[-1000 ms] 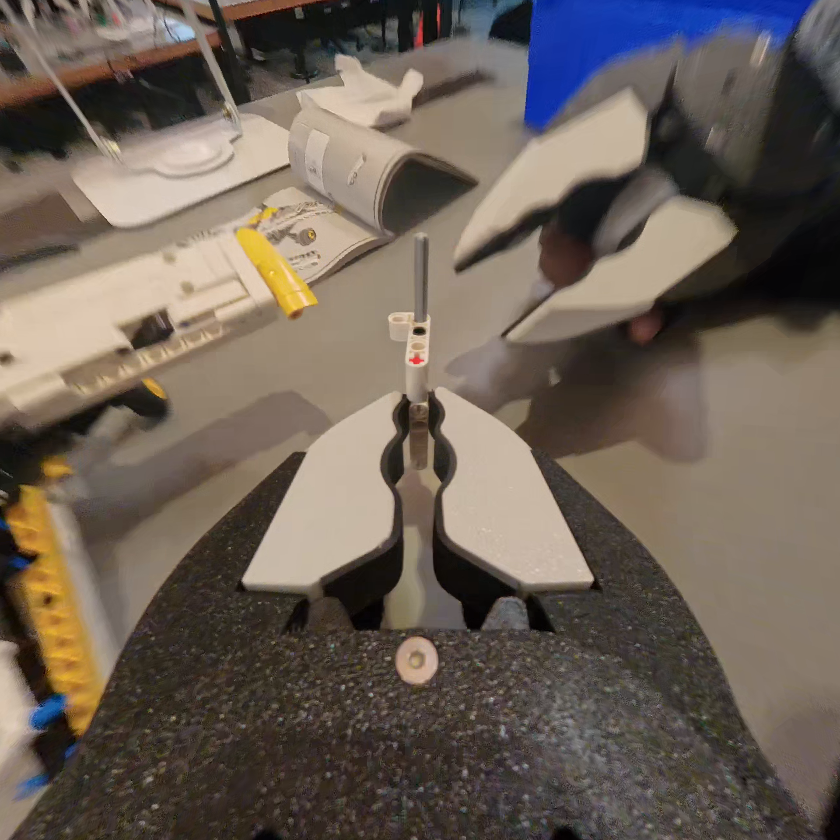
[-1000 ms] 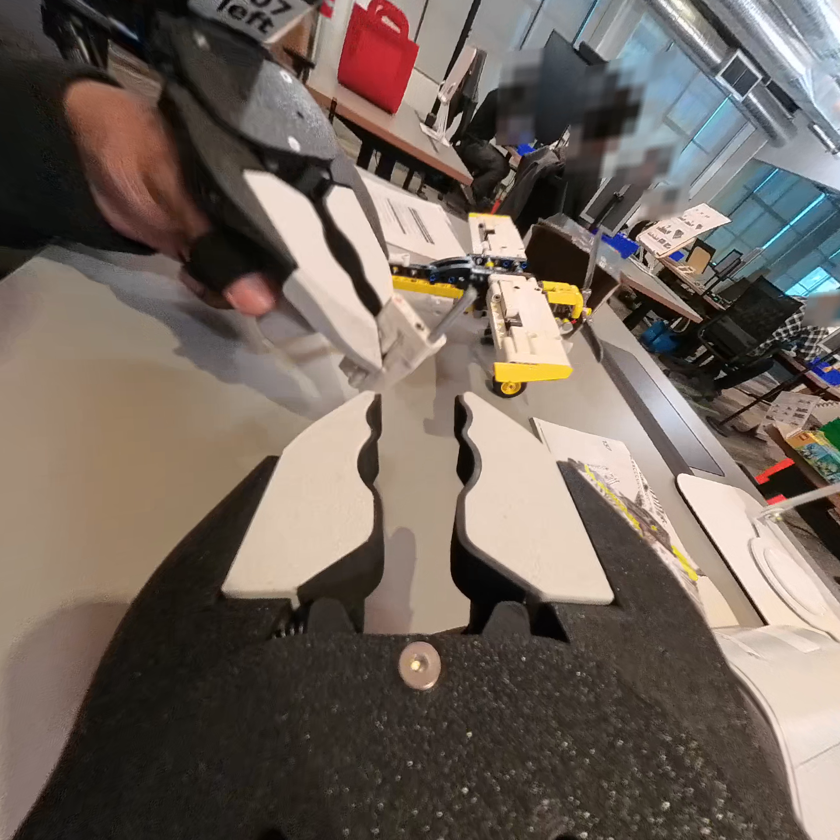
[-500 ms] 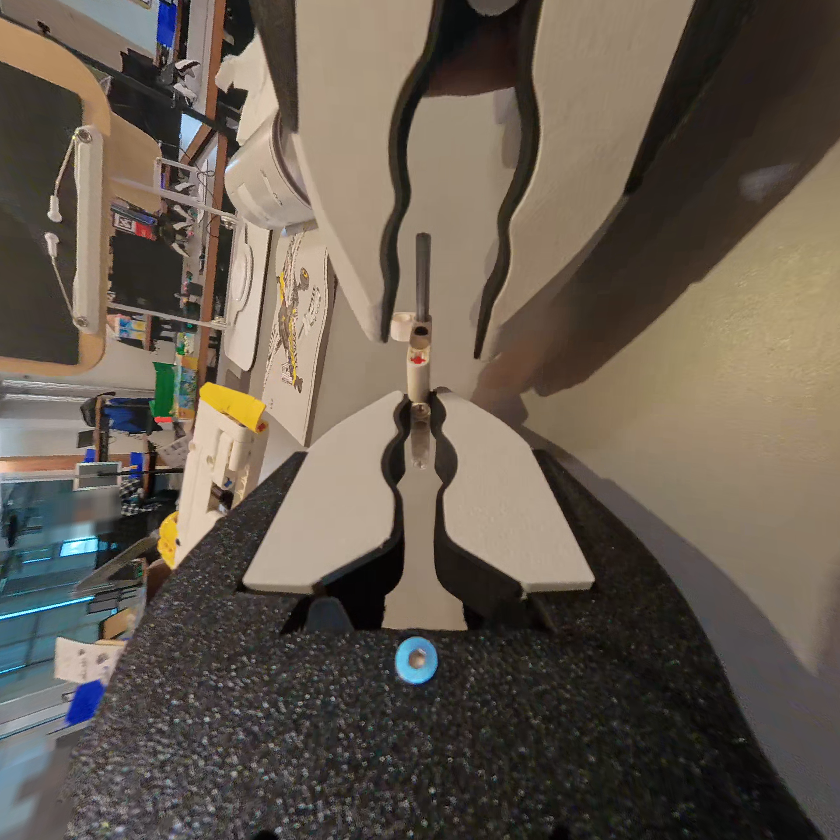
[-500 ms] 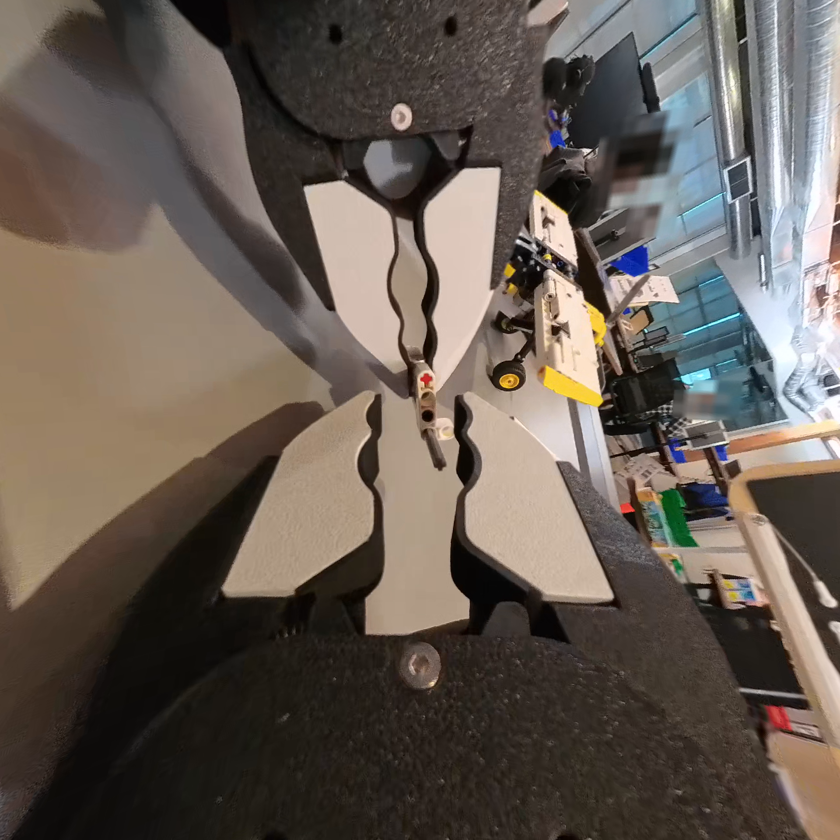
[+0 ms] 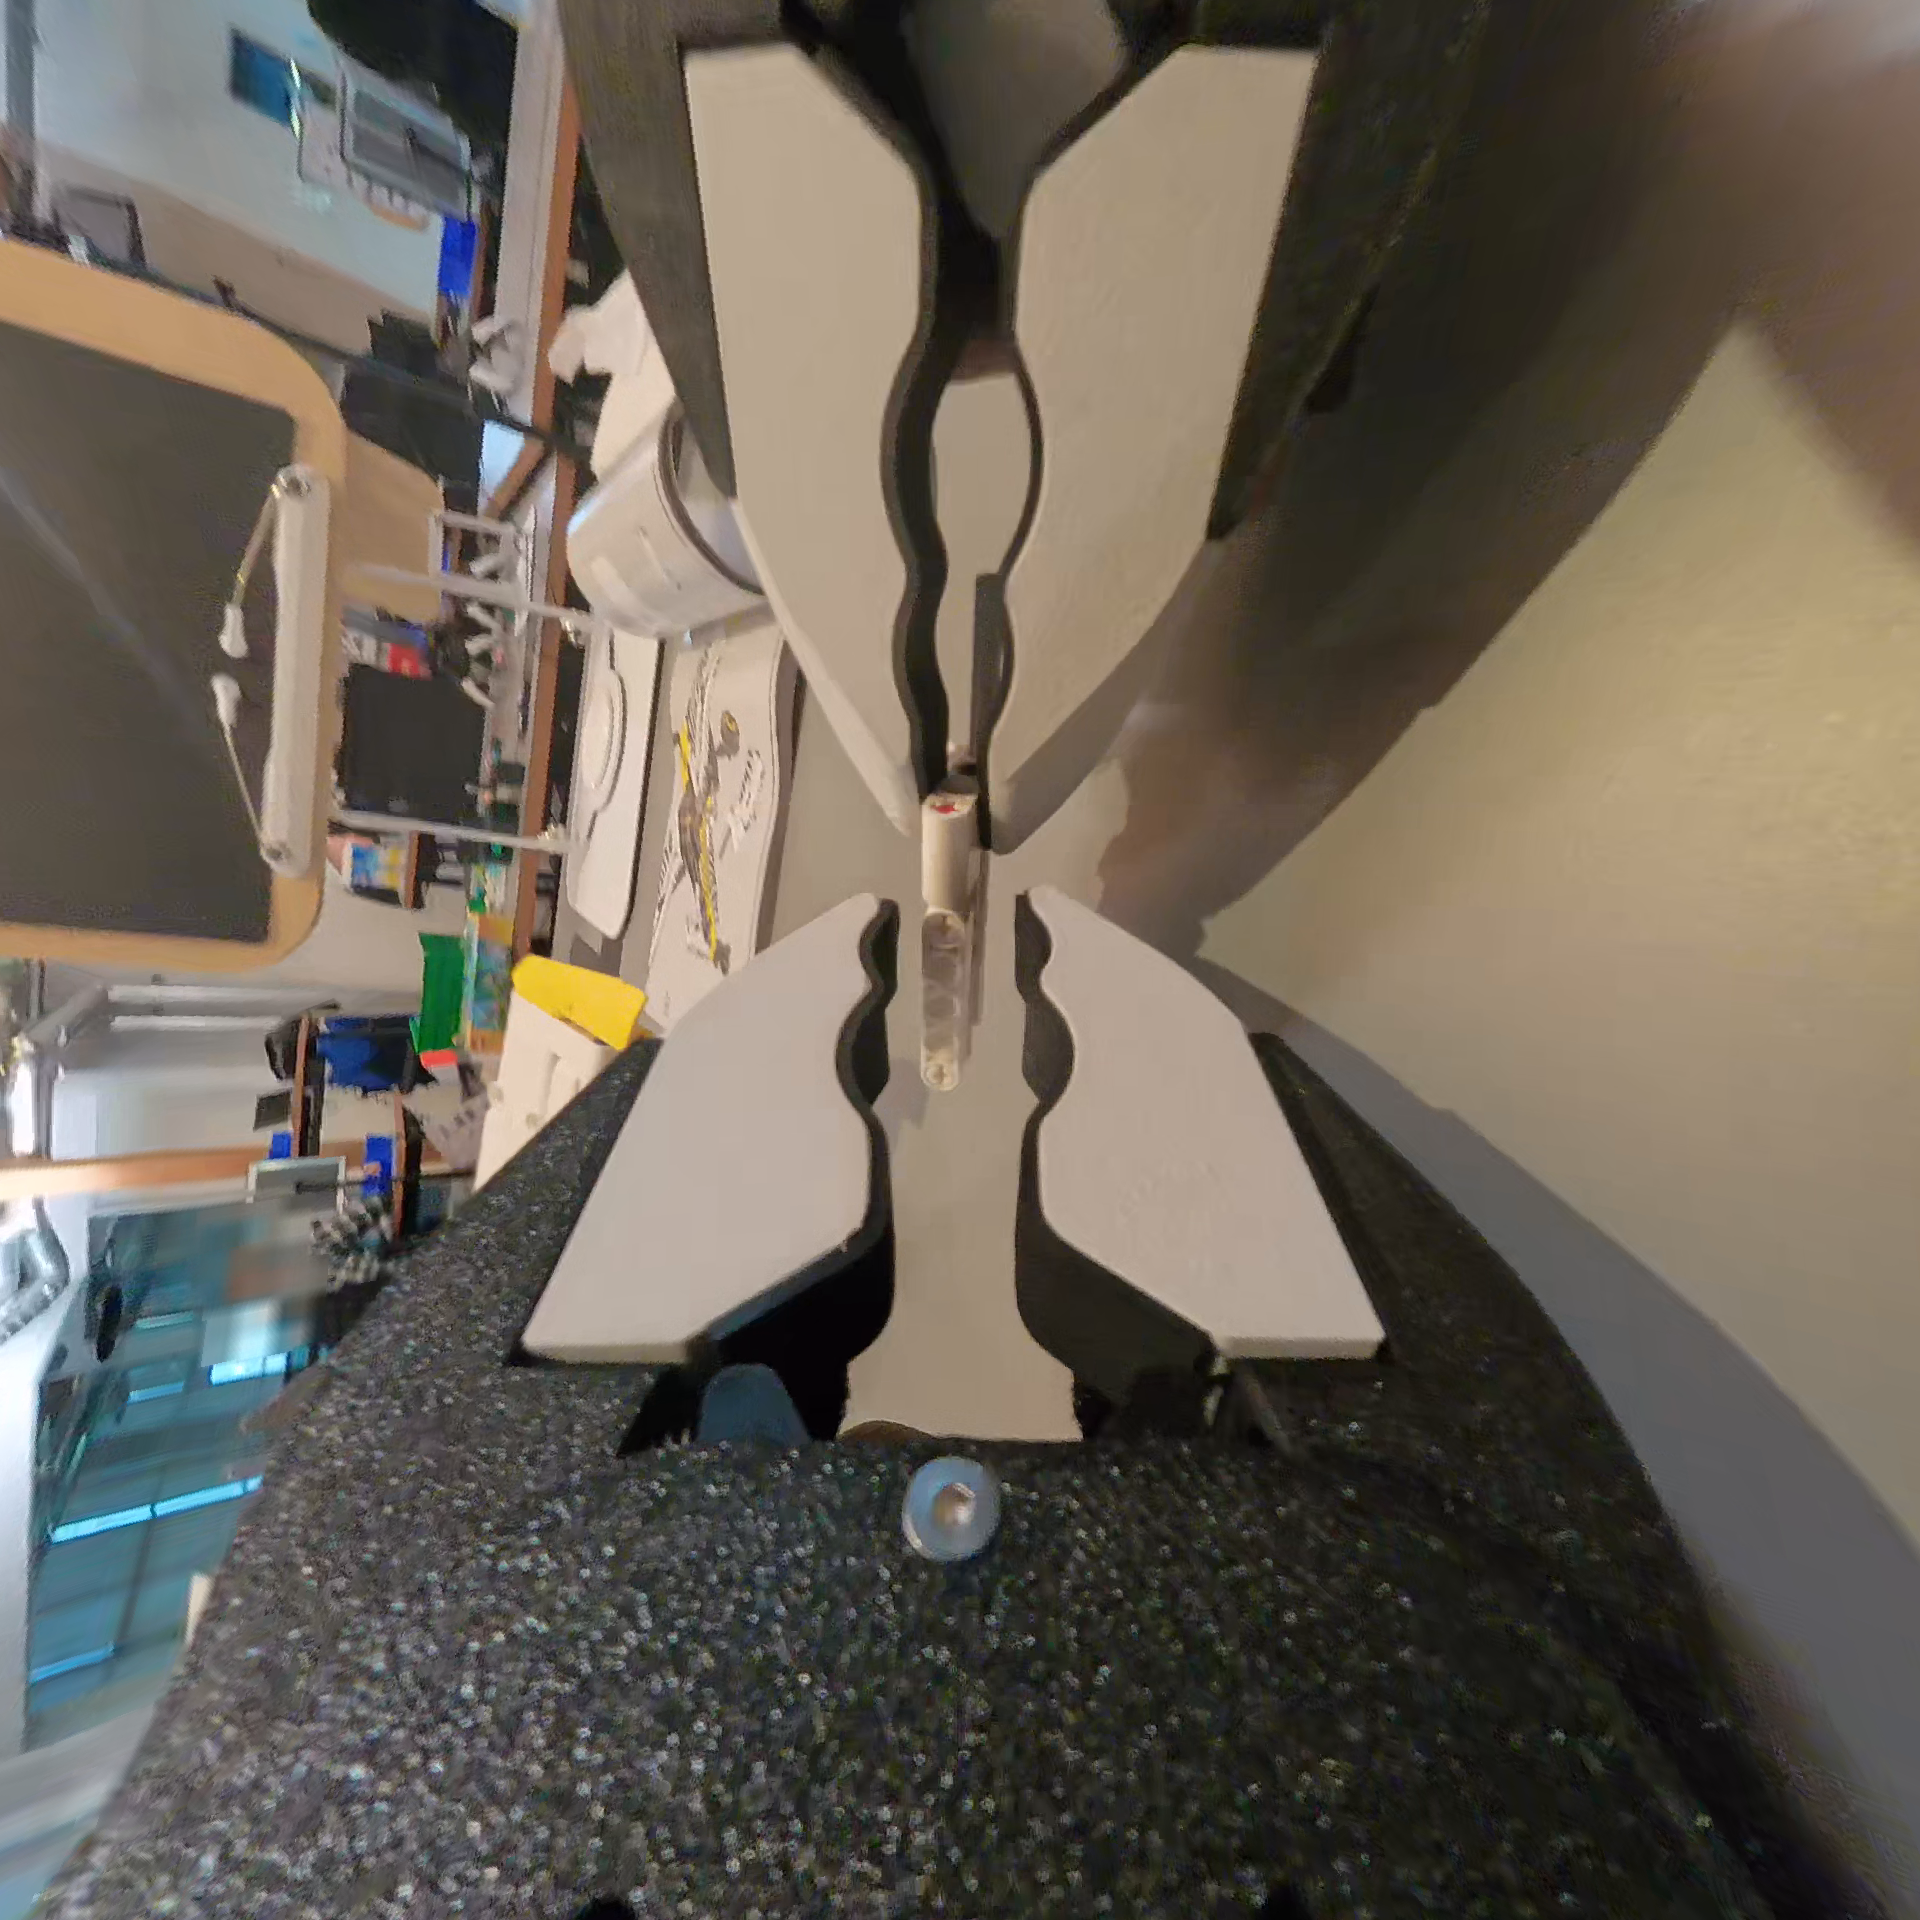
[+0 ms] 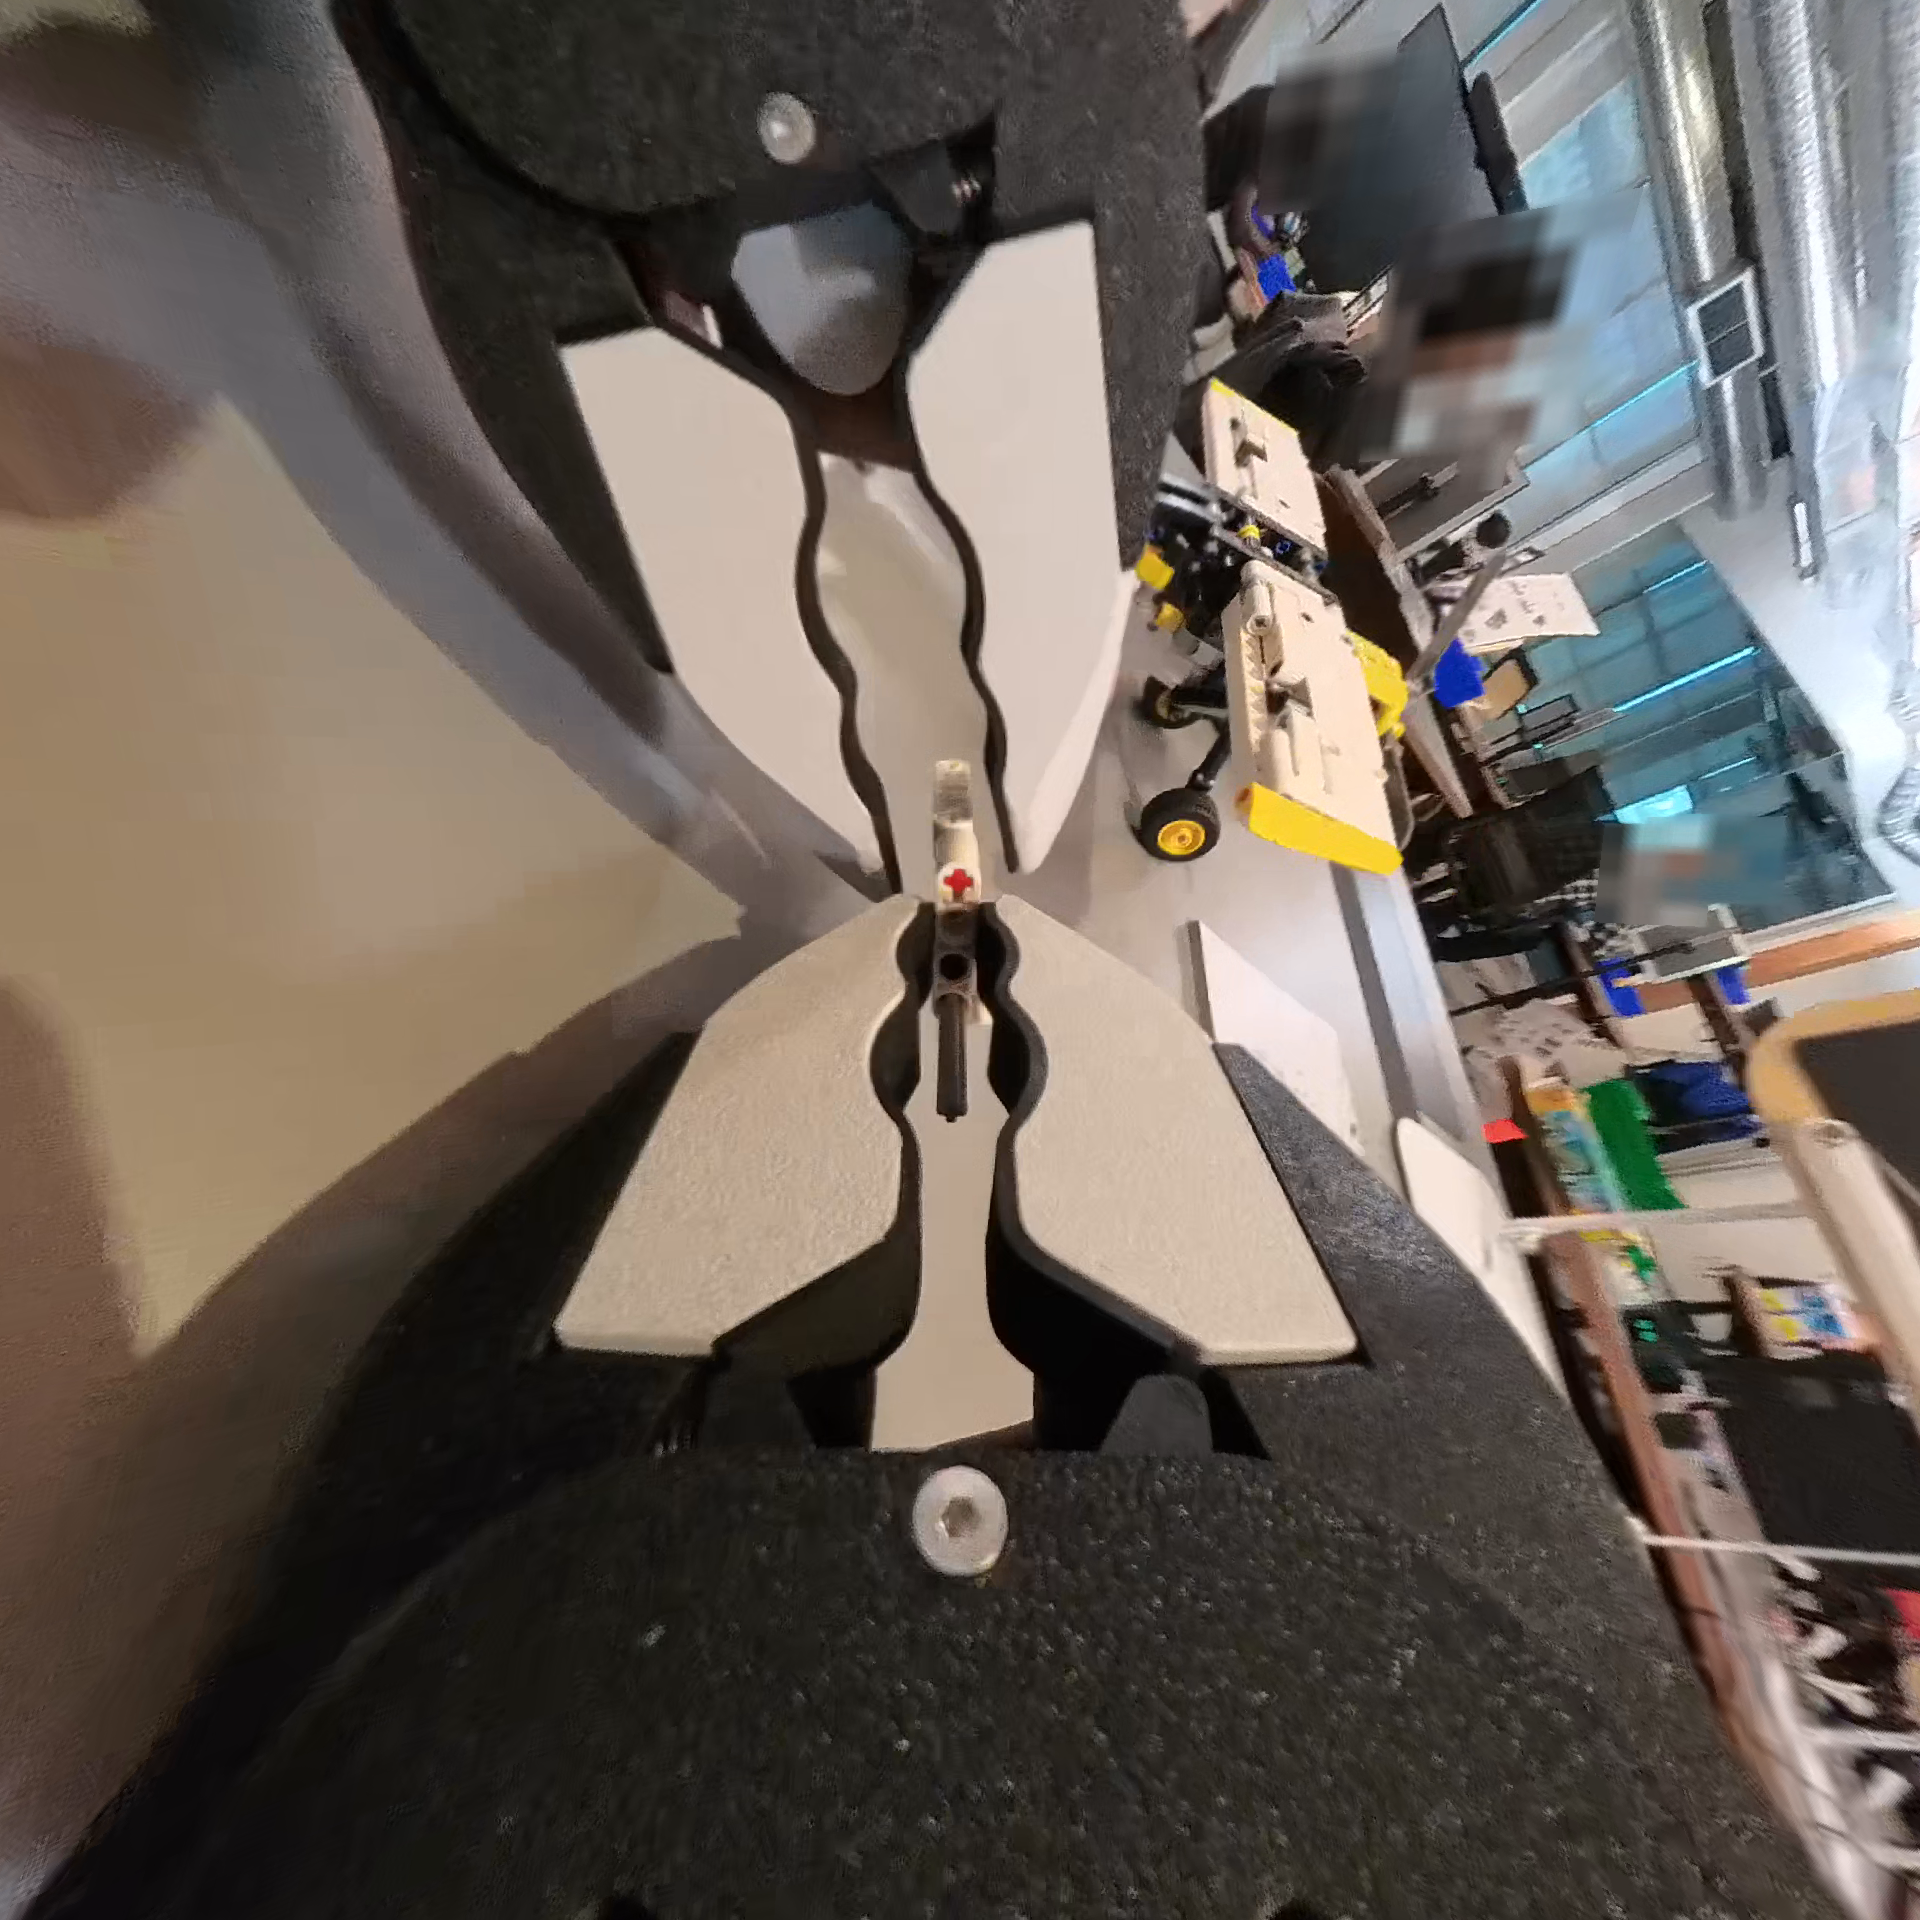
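Grey tabletop (image 6: 1236, 935) in an open workshop carries the scene, with two hand-held grippers meeting tip to tip above it. Right gripper (image 6: 951, 914) has its pale fingers (image 6: 831, 1039) drawn nearly together, pads pressed on the dark end of a small toy-brick connector piece (image 6: 956, 883), whose thin black axle (image 6: 949, 1060) runs back between them. Left gripper (image 5: 954, 914) stands with its fingers (image 5: 790, 1039) parted, daylight showing on both sides of the piece's pale end (image 5: 945, 977), so it grips nothing.

Risks, as judged: the hold is a narrow pinch on a slim part, so a bump from the left gripper's fingers could twist the piece or pull it free. Were it dropped, so small a part would likely bounce or roll across the smooth table. Both tools are tilted hard over, and blur at the picture edges hints at quick motion, which could worsen any knock.

Room to move lies mainly on the bare table near the grippers. Farther off, a white-and-yellow brick vehicle (image 6: 1299, 665) with a black wheel, an open instruction booklet (image 5: 717, 800) and a white flat base (image 5: 613, 769) crowd one side. Beyond the table's far edge stand desks, shelves and large windows.
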`<state>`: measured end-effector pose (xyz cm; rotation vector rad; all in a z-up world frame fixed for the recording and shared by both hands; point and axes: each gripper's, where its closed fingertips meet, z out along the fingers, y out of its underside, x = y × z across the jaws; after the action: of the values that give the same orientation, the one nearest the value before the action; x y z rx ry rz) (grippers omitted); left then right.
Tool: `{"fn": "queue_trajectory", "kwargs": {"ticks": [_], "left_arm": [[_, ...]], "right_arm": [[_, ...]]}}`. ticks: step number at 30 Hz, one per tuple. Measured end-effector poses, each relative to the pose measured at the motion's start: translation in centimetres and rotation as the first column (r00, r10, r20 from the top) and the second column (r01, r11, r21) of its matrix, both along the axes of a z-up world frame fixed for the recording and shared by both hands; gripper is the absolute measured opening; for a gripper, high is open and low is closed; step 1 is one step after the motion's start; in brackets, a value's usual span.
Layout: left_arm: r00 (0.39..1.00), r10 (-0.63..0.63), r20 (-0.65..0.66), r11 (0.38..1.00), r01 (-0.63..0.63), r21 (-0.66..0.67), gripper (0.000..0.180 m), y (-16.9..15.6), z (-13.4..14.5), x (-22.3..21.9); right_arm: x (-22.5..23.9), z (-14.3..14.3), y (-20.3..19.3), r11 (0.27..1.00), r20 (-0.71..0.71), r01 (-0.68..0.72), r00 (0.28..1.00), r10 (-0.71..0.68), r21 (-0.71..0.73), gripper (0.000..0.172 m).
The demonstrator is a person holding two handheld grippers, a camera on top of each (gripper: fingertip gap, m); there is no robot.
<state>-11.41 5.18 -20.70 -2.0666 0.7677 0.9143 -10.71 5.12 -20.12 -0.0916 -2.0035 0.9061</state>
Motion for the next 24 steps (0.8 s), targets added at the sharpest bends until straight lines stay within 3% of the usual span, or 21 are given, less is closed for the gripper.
{"fn": "queue_trajectory", "kwargs": {"ticks": [8, 11, 18, 24], "left_arm": [[0.986, -0.116, -0.124, 0.993, 0.115, -0.009, 0.014, 0.5, -0.3, 0.4], [0.987, -0.116, -0.107, 0.993, 0.115, -0.019, 0.009, 0.5, -0.6, 0.3], [0.990, -0.081, -0.119, 0.997, 0.082, 0.002, 0.008, 0.8, -1.4, -0.1], [0.974, -0.133, -0.185, 0.990, 0.141, 0.028, 0.009, 0.8, -1.5, 0.2]], "right_arm": [[0.3, -0.2, -0.5, 0.999, 0.027, -0.031, 0.999, 0.032, -0.025, 0.008], [0.2, -0.6, -0.3, 1.000, 0.025, -0.026, 0.999, 0.026, -0.011, 0.008], [-0.3, -1.4, 0.0, 0.995, -0.039, 0.008, 0.999, -0.004, 0.099, 0.009], [0.1, -1.7, 0.1, 0.984, -0.077, 0.000, 0.997, 0.014, 0.177, 0.008]]}}
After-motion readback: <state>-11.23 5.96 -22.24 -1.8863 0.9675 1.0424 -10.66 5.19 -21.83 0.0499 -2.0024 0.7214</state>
